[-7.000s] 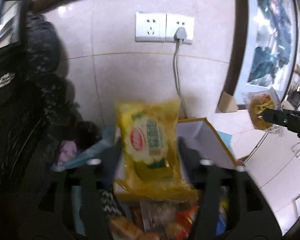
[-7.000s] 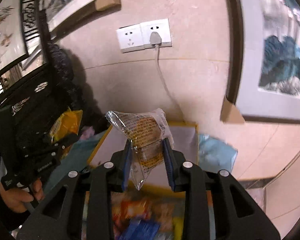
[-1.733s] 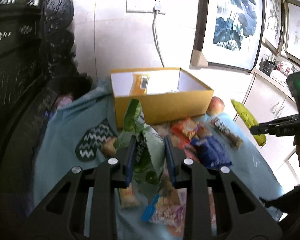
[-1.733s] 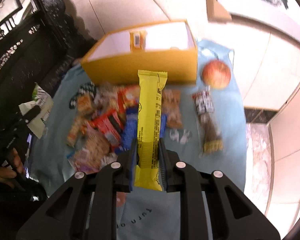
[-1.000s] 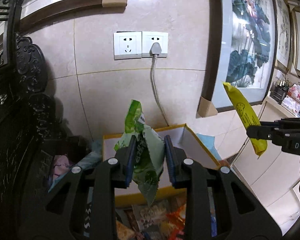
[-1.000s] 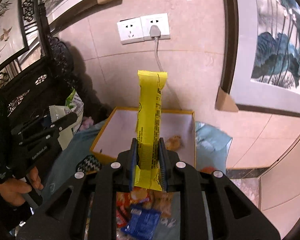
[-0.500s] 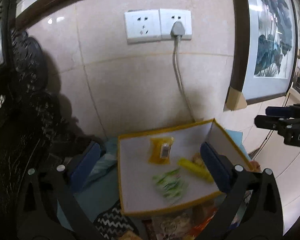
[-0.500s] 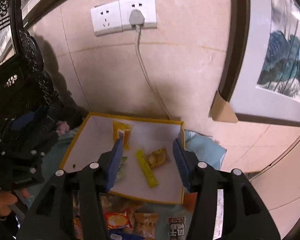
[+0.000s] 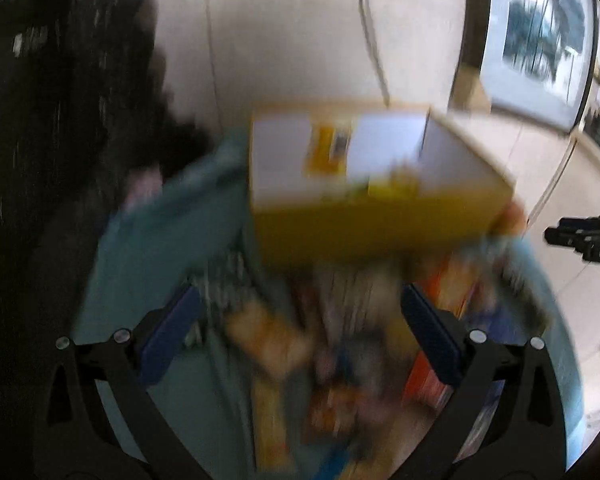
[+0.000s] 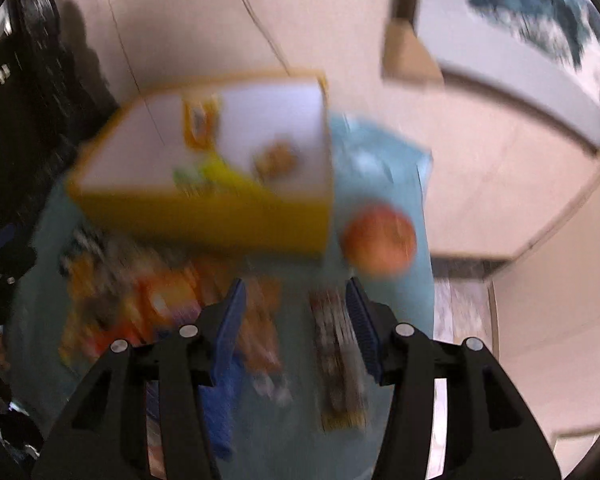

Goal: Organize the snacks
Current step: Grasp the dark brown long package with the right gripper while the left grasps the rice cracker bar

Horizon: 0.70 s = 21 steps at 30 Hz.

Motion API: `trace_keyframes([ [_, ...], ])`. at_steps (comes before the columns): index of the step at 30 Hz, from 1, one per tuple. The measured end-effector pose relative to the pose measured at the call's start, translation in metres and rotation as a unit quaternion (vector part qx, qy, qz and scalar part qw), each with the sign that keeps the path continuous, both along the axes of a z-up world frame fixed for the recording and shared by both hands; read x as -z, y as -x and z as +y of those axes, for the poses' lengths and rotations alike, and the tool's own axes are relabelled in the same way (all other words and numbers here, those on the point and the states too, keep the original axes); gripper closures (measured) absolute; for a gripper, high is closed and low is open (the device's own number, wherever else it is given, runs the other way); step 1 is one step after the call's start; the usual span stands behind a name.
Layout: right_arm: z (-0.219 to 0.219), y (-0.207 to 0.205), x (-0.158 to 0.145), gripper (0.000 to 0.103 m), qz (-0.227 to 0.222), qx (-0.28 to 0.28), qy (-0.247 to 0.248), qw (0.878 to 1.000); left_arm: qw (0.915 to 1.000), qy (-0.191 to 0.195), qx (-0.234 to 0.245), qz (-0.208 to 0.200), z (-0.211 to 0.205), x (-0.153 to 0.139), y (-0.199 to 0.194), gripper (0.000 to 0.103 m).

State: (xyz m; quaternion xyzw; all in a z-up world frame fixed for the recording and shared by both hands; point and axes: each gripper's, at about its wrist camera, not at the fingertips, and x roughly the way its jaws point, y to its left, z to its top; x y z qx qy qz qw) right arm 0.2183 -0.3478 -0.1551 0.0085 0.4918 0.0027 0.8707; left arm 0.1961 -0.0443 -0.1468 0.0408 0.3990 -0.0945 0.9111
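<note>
Crinkly foil snack packets [image 10: 172, 304] lie heaped on the cloth just in front of the yellow box [image 10: 220, 216]; light, slippery, crushable, so pinch an edge seam. Left gripper [image 9: 300, 332] and right gripper [image 10: 296, 316] both spread wide, empty.
</note>
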Motion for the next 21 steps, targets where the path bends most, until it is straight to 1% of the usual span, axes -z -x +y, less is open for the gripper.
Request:
trace_keyframes([
  [1, -0.005, 0.008, 0.018, 0.050, 0.019, 0.008, 0.006, 1.000, 0.9998, -0.003, 0.001, 0.019, 0.004, 0.015, 0.007, 0.002],
  [3, -0.013, 0.019, 0.041, 0.050, 0.043, 0.018, 0.007, 0.999, 0.9988, -0.019, -0.002, 0.045, 0.012, 0.042, 0.020, 0.002],
  [4, -0.015, 0.022, 0.047, 0.051, 0.047, 0.021, 0.010, 0.999, 0.9981, -0.026, -0.006, 0.056, 0.016, 0.052, 0.024, 0.002],
  [6, -0.019, 0.025, 0.056, 0.051, 0.054, 0.025, 0.010, 0.998, 0.9975, -0.025, -0.014, 0.065, 0.023, 0.062, 0.027, 0.002],
  [8, -0.019, 0.026, 0.061, 0.051, 0.056, 0.028, 0.013, 0.998, 0.9974, -0.026, -0.016, 0.065, 0.024, 0.066, 0.027, 0.002],
  [12, -0.016, 0.022, 0.066, 0.051, 0.056, 0.023, 0.021, 0.998, 0.9970, -0.038, -0.006, 0.067, 0.021, 0.074, 0.026, 0.002],
  [14, -0.015, 0.020, 0.067, 0.051, 0.050, 0.025, 0.030, 0.998, 0.9962, -0.046, -0.012, 0.073, 0.023, 0.080, 0.024, 0.002],
  [15, -0.016, 0.019, 0.069, 0.051, 0.049, 0.026, 0.032, 0.998, 0.9959, -0.043, -0.023, 0.076, 0.028, 0.084, 0.024, 0.003],
  [16, -0.016, 0.018, 0.070, 0.051, 0.049, 0.028, 0.033, 0.998, 0.9960, -0.038, -0.031, 0.074, 0.031, 0.084, 0.022, 0.008],
  [17, -0.017, 0.017, 0.072, 0.051, 0.050, 0.030, 0.033, 0.998, 0.9961, -0.032, -0.042, 0.071, 0.036, 0.084, 0.022, 0.016],
  [18, -0.017, 0.016, 0.072, 0.051, 0.050, 0.031, 0.032, 0.998, 0.9957, -0.026, -0.057, 0.068, 0.043, 0.084, 0.021, 0.019],
  [20, -0.017, 0.016, 0.076, 0.051, 0.051, 0.031, 0.030, 0.998, 0.9948, -0.018, -0.081, 0.060, 0.055, 0.082, 0.021, 0.021],
  [21, -0.016, 0.014, 0.080, 0.051, 0.055, 0.030, 0.032, 0.998, 0.9945, -0.021, -0.082, 0.062, 0.057, 0.083, 0.019, 0.021],
])
